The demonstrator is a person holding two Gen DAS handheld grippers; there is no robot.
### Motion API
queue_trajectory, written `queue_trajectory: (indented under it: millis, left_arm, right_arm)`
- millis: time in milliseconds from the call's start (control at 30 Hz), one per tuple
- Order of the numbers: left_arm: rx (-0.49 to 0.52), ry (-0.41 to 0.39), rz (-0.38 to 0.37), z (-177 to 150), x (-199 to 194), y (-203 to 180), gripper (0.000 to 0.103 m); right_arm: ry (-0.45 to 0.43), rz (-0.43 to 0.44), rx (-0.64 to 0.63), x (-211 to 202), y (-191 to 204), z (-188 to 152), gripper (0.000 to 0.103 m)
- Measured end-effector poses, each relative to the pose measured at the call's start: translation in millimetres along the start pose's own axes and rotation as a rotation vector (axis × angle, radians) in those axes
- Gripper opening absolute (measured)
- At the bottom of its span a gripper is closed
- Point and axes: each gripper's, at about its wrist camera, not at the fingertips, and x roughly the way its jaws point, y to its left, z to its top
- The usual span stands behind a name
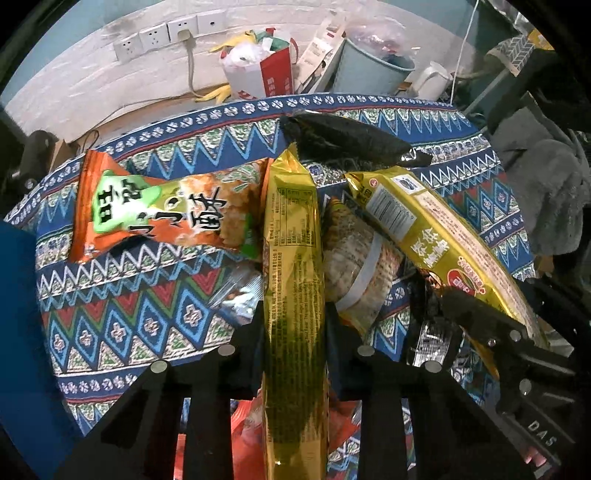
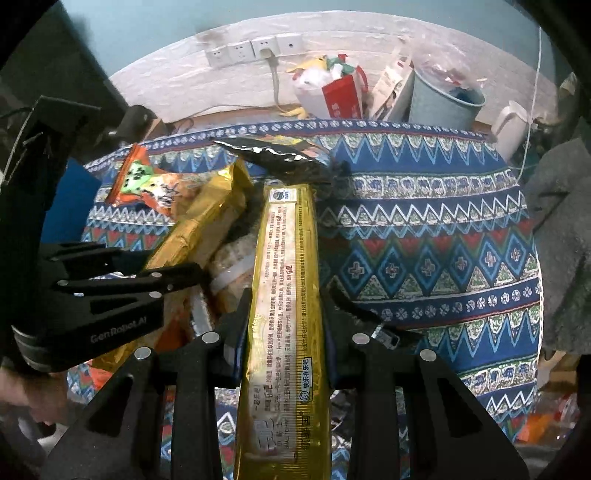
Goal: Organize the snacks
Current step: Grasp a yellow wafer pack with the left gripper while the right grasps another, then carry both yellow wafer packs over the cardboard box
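Note:
My left gripper (image 1: pixel 293 314) is shut on a long gold snack pack (image 1: pixel 293 258) that runs between its fingers. My right gripper (image 2: pixel 284 306) is shut on a second gold pack (image 2: pixel 286 295); that gripper (image 1: pixel 461 306) and its pack (image 1: pixel 436 240) also show at the right of the left wrist view. The left gripper (image 2: pixel 184 275) and its pack (image 2: pixel 207 221) show at the left of the right wrist view. An orange and green snack bag (image 1: pixel 159 214) lies left, a black packet (image 1: pixel 351 142) behind, and a clear pack of rice crackers (image 1: pixel 358 266) between the two gold packs.
The snacks lie on a round table with a patterned blue cloth (image 2: pixel 443 236). A small clear packet (image 1: pixel 240 295) lies by my left fingers. Behind the table are a red and white bag (image 1: pixel 266 70), a blue bucket (image 1: pixel 373 70), a white kettle (image 1: pixel 432 81) and wall sockets (image 1: pixel 170 31).

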Motion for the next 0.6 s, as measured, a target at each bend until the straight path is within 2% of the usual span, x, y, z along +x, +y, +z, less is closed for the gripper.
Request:
queue_trajectory:
  millis: [300,600]
  left_arm:
    - [0.013,-0.074,-0.009,-18.6,-45.5,20.8,0.028]
    - [0.012,-0.113,0.003,-29.3,-82.1,47.4,0.028]
  right_arm:
    - [-0.032,0.014,-0.034,-11.5,16.5,0.8,0.03]
    - [-0.062,0.03,-0.075,-20.4,36.1,5.3,0.03]
